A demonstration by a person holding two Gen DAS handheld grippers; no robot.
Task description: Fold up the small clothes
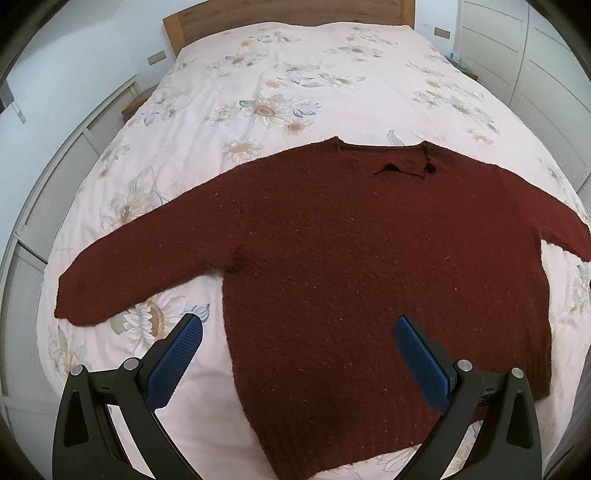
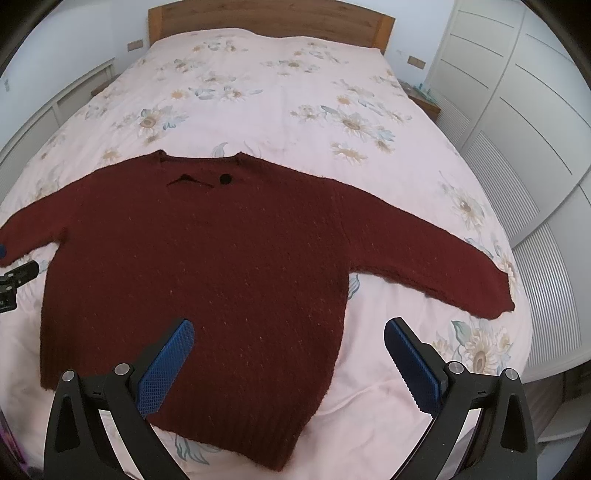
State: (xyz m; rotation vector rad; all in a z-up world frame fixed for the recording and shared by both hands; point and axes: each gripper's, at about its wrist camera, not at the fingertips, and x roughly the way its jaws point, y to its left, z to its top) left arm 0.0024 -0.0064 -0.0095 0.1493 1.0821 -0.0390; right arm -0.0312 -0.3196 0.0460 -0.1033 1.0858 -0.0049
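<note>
A dark red knitted sweater (image 1: pixel 369 258) lies flat on the bed, neckline away from me, both sleeves spread out sideways. It also shows in the right wrist view (image 2: pixel 207 258). My left gripper (image 1: pixel 299 332) is open and empty, held above the sweater's lower left part; its left finger is over the bedsheet, its right finger over the sweater body. My right gripper (image 2: pixel 290 334) is open and empty above the lower right part; its right finger is over the sheet below the right sleeve (image 2: pixel 443 266). The left sleeve (image 1: pixel 129 280) lies out to the left.
The bed (image 1: pixel 295 74) has a pale pink cover with sunflower print and a wooden headboard (image 2: pixel 266 18). White wardrobe doors (image 2: pixel 517 110) stand along the right, white panels (image 1: pixel 55 184) along the left. Part of the left gripper (image 2: pixel 14 280) shows at the right view's left edge.
</note>
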